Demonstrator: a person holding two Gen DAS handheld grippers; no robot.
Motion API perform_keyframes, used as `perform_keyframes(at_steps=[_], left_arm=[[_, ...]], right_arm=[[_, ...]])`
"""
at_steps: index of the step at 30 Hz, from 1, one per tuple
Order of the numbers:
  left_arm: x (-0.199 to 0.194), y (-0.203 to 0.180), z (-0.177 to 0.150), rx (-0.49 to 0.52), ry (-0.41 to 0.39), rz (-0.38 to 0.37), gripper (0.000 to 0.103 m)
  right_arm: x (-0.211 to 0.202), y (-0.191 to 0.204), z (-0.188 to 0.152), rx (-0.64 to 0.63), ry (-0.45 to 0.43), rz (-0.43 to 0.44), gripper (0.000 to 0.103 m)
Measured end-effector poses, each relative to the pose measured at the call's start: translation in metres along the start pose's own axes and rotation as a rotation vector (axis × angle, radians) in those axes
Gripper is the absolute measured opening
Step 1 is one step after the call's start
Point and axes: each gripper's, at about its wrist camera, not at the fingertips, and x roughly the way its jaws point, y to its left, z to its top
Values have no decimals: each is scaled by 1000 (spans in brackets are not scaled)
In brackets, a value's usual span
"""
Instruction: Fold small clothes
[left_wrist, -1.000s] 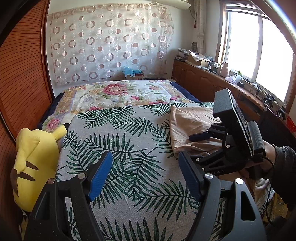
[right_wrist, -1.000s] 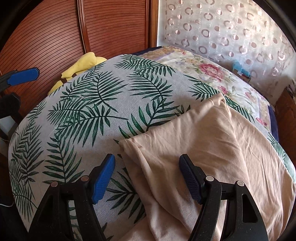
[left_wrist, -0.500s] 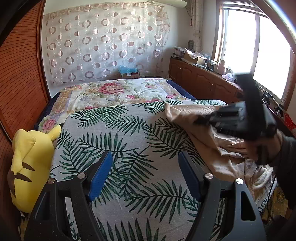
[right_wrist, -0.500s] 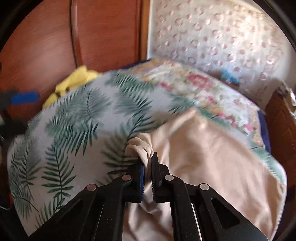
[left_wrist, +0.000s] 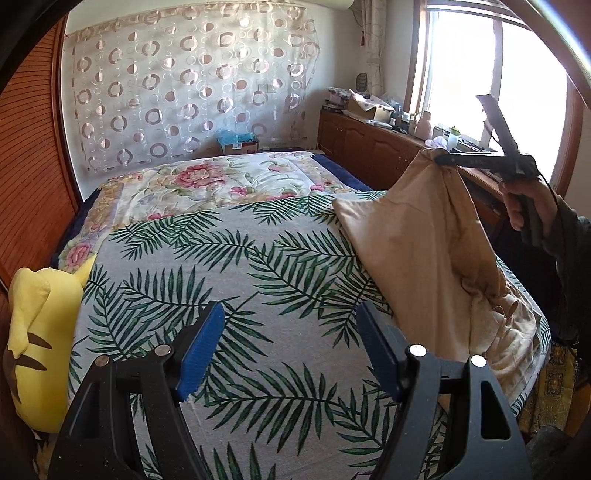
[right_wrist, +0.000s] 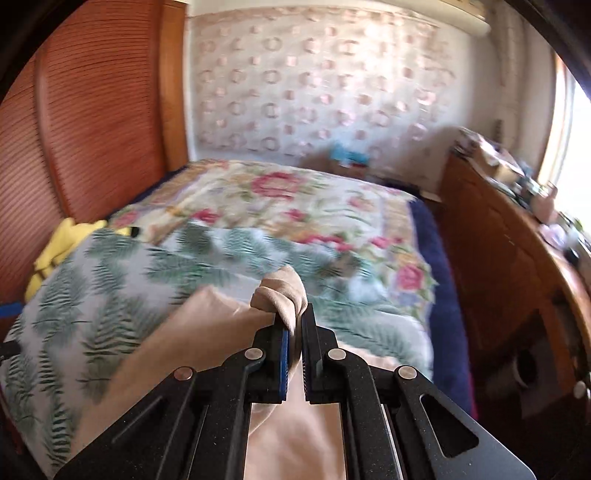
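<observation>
A beige garment (left_wrist: 424, 243) hangs from my right gripper (left_wrist: 439, 158), lifted at the right side of the bed; its lower part lies bunched on the palm-leaf cover (left_wrist: 258, 295). In the right wrist view my right gripper (right_wrist: 293, 325) is shut on a bunched corner of the beige garment (right_wrist: 280, 291). My left gripper (left_wrist: 291, 347) is open and empty, low over the front of the cover, left of the garment.
A yellow plush toy (left_wrist: 40, 332) lies at the bed's left edge by the wooden wardrobe (left_wrist: 29, 166). A floral quilt (left_wrist: 207, 184) covers the far bed. A wooden sideboard (left_wrist: 376, 147) with clutter runs under the window on the right.
My right gripper closed on the garment's corner and lifted it up and to the right; the cloth now hangs from it. My left gripper stayed open, nearly still.
</observation>
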Motion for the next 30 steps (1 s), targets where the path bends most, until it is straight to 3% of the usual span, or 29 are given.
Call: perform_keyframes(at_steps=[7,11,15,21,30], left_arm=[[6,-12,-2,16,16,-19,75],[9,-21,-2,25,20,-34,75],[9,-34,-4,37,19,-57,75],[14,-51,-5,57,32,-90,75],[17,-76,-6,89,44,-131,75]], right_arm=[[37,-28,-23,107,113,-108,8],[34,-24,-19,121,116,-133,35],[0,-11,-31,111,68,-100,39],[-56,24,-83,53,64,-13,39],[-85,53,-133,29,103,109,39]])
